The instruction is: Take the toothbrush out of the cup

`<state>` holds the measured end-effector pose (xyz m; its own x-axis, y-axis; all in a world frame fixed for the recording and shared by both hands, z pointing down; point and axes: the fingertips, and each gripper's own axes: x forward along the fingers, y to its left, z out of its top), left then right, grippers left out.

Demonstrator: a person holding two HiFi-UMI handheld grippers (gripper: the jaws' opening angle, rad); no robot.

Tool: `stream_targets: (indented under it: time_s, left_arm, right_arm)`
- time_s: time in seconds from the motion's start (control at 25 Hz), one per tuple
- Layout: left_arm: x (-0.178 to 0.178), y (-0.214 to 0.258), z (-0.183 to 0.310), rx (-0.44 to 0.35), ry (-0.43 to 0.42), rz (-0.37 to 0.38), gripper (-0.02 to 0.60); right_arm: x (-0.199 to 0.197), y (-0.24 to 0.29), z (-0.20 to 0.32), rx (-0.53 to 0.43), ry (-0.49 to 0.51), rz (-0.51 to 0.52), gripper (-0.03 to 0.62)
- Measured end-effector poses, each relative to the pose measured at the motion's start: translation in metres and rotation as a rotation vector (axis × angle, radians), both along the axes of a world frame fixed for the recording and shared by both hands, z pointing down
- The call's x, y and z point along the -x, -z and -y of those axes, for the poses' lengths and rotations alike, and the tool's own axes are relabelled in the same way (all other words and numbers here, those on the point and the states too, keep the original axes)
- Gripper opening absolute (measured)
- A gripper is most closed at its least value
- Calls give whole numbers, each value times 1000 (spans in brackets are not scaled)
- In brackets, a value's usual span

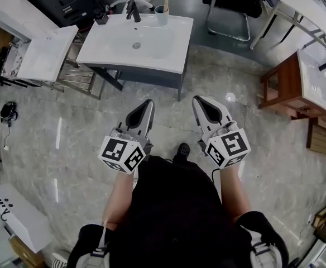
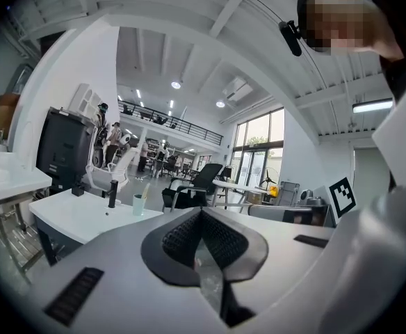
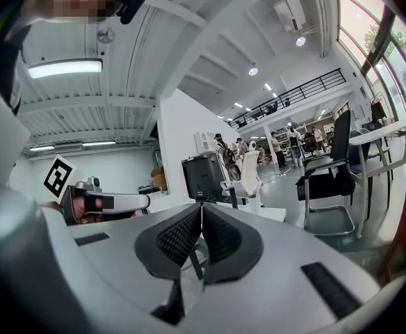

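A pale green cup [image 1: 162, 15] with a toothbrush [image 1: 166, 2] standing in it sits on the back rim of a white sink [image 1: 110, 49], to the right of a black tap [image 1: 133, 10]. The left gripper view shows the same cup [image 2: 139, 204] far ahead, beside the tap [image 2: 112, 193]. In the right gripper view the cup [image 3: 256, 202] is small and distant. My left gripper [image 1: 148, 103] and right gripper [image 1: 197, 101] hover side by side over the floor, well short of the sink. Both are shut and hold nothing.
A black chair [image 1: 230, 4] stands behind the sink to the right. A wooden stand with a white basin [image 1: 313, 82] is at the right, and another white basin unit [image 1: 40, 54] at the left. The person's shoe [image 1: 182, 149] shows between the grippers on the marble floor.
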<state>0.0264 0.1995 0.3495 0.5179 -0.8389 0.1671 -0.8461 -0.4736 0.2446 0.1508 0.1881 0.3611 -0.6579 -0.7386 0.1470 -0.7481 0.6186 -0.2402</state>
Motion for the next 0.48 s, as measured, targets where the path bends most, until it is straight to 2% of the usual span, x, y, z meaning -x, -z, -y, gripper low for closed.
stream_targets:
  time_s: [0.24, 0.48]
  left_arm:
    - [-3, -18, -7, 49, -10, 21, 14]
    - [13, -19, 10, 45, -18, 16, 14]
  right_arm:
    - [-5, -14, -1, 41, -14, -1, 32]
    - [9, -21, 13, 67, -31, -14, 32]
